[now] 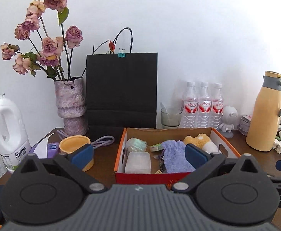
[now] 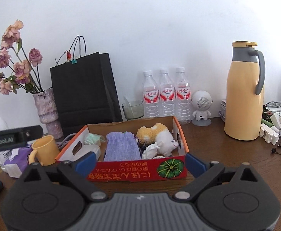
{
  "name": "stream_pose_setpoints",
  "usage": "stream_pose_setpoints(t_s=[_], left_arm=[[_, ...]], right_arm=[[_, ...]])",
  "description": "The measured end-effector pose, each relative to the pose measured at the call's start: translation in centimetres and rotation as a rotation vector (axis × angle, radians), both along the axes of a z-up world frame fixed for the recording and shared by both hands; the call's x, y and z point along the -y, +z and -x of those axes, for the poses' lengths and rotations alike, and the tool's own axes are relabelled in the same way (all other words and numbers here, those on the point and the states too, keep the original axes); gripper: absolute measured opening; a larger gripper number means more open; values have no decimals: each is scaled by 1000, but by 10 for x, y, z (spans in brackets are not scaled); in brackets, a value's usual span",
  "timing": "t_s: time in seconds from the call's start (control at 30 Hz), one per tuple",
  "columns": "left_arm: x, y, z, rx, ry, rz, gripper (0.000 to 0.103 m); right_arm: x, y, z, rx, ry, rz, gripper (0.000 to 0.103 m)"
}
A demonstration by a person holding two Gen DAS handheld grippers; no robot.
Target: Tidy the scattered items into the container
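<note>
A red and orange cardboard box [image 1: 119, 154] [image 2: 181, 134] sits on the brown table. Inside lie a purple knitted pouch [image 1: 174, 154] [image 2: 121, 146], a yellow and white plush toy [image 1: 200, 140] [image 2: 159, 136], a pale green wad [image 1: 136, 144], a clear plastic case [image 1: 138, 161] and crumpled white paper [image 2: 150, 150]. My left gripper [image 1: 139, 154] is open just in front of the box, nothing between its blue pads. My right gripper [image 2: 140, 163] is open at the box's near wall, empty too. The left gripper's body shows at the left edge of the right wrist view.
A yellow mug [image 1: 76, 146] [image 2: 44, 150], purple cable [image 1: 103, 140] and tissue pack [image 2: 15, 157] lie left of the box. Behind stand a flower vase [image 1: 71, 104], black paper bag [image 1: 121, 90], glass [image 1: 170, 116], three water bottles [image 2: 166, 94], white speaker figure [image 2: 201, 104] and yellow thermos [image 2: 244, 92]. Small clutter [image 2: 275, 127] is at right.
</note>
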State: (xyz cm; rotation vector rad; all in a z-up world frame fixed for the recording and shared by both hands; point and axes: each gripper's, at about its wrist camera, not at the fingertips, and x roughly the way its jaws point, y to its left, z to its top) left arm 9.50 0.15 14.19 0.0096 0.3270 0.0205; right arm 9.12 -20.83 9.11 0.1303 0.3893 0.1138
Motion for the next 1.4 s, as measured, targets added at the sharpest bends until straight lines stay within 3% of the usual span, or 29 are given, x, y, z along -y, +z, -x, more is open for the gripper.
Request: stream_pose_setpoints(t_s=[0.17,0.37,0.47,0.7,0.87,1.07,1.4], left_arm=[[-9,-9,45,31,10,24,103],[-27,-35,91,-76,16,70,103],[-31,-43,115,-88,26,83,103],[-18,-62,152,-79,55,44,103],[-10,-70,160,-96,36,29,103],[-9,-90,155,-200,35,30,103],[1,-119,134,-318,14,-14,103]], right_arm=[[-3,-10,36,48,10,2,100],[-15,-18,81,71,23,15,102],[-19,-24,104,78,45,18,103],[-9,-34,142,102,69,-17,103],[-8,-40,157,86,53,59,103],[-8,-62,163,-9,53,101,103],[1,-94,147,-153,57,75,103]])
